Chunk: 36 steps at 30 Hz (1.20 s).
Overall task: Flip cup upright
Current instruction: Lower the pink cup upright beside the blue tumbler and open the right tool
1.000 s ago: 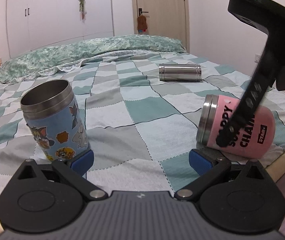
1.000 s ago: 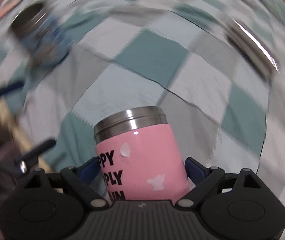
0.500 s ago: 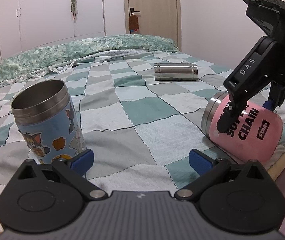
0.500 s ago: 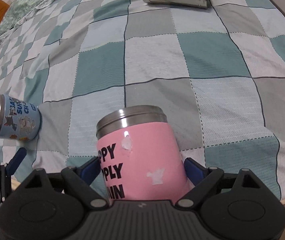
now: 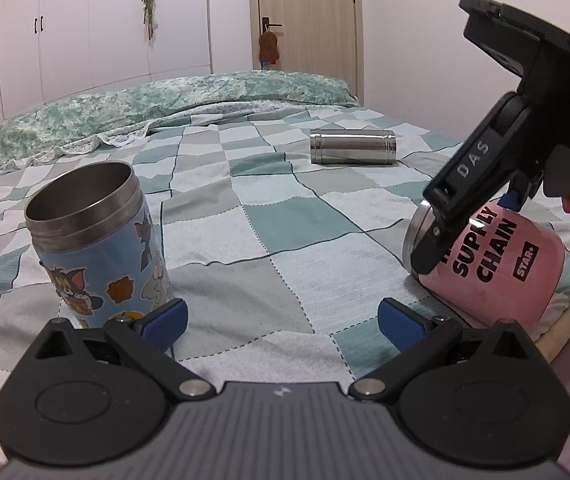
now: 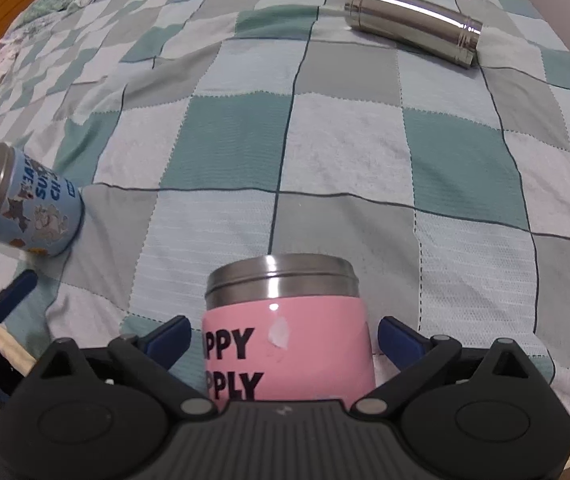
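Note:
A pink cup (image 6: pixel 285 336) with black lettering lies on its side near the bed's front right edge, steel rim pointing away; it also shows in the left wrist view (image 5: pixel 497 268). My right gripper (image 6: pixel 283 340) is open with its blue pads either side of the cup, a gap on each side. A blue cartoon cup (image 5: pixel 101 240) stands upright at the left, also in the right wrist view (image 6: pixel 25 200). My left gripper (image 5: pixel 283 320) is open and empty, just right of the blue cup.
A plain steel cup (image 5: pixel 353 146) lies on its side further back on the checkered bedspread (image 5: pixel 285 216); it also shows in the right wrist view (image 6: pixel 413 24). The bed's front edge runs just below the pink cup. Pillows, wardrobe and door stand behind.
My right gripper has swung over the pink cup and settled with its fingers around it. The left gripper has shifted slightly; the blue cup stays upright.

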Tool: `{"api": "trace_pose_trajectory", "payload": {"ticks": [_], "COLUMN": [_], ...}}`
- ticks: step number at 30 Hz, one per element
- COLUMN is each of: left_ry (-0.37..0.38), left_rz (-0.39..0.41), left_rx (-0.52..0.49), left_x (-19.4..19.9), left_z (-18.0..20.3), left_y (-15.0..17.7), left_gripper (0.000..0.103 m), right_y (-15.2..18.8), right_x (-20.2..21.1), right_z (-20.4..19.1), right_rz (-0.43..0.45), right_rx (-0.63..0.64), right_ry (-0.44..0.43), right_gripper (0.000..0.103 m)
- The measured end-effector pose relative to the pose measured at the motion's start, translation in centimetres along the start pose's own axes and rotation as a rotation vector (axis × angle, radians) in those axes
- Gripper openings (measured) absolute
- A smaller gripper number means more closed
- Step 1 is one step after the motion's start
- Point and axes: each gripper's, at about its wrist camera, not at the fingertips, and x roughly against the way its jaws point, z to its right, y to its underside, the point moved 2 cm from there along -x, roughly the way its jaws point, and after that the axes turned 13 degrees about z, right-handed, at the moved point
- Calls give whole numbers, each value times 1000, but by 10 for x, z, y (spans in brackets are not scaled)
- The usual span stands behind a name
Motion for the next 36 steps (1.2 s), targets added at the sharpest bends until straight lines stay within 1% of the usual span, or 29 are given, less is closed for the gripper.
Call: {"api": "trace_pose_trajectory", "payload": {"ticks": [1, 2, 5, 7, 9, 12, 16, 19, 21, 24, 27, 30, 34, 36], "left_ry": [-1, -1, -3, -5, -8, -13, -23, -38, -47, -70, -97, -119, -133, -135], "left_rz": [-2, -3, -6, -6, -4, -1, 6, 15, 20, 25, 34, 34, 30, 30], "left_rx": [1, 2, 3, 7, 13, 22, 39, 46, 45, 41, 39, 48, 56, 59], "left_x": [0, 0, 1, 1, 1, 5, 10, 15, 18, 21, 26, 29, 31, 30], "left_z": [0, 0, -1, -2, -4, -8, -17, -25, -29, -37, -45, -52, -57, -58], "left_y": [0, 0, 0, -1, -2, -3, -3, -5, -7, -9, -10, -8, -6, -5], "left_gripper": [103, 103, 103, 103, 103, 103, 103, 103, 103, 103, 103, 103, 103, 103], "right_y": [1, 2, 6, 10, 16, 31, 54, 60, 58, 51, 40, 30, 17, 16], "right_x": [-1, -2, 3, 9, 17, 35, 55, 61, 58, 51, 43, 37, 23, 15], "right_z": [2, 4, 8, 9, 7, 2, -3, -10, -19, -38, -61, -84, -101, -104], "right_rz": [-1, -2, 28, 65, 132, 279, 488, 621, 688, 765, 826, 878, 881, 872], "right_rx": [-7, -17, -17, -5, 24, 86, 101, 96, 107, 149, 217, 286, 300, 298], "right_ry": [-2, -19, -43, -61, -79, -109, -179, -230, -254, -285, -301, -298, -298, -284], "right_gripper": [86, 85, 84, 84, 84, 84, 84, 83, 83, 83, 83, 83, 83, 83]}}
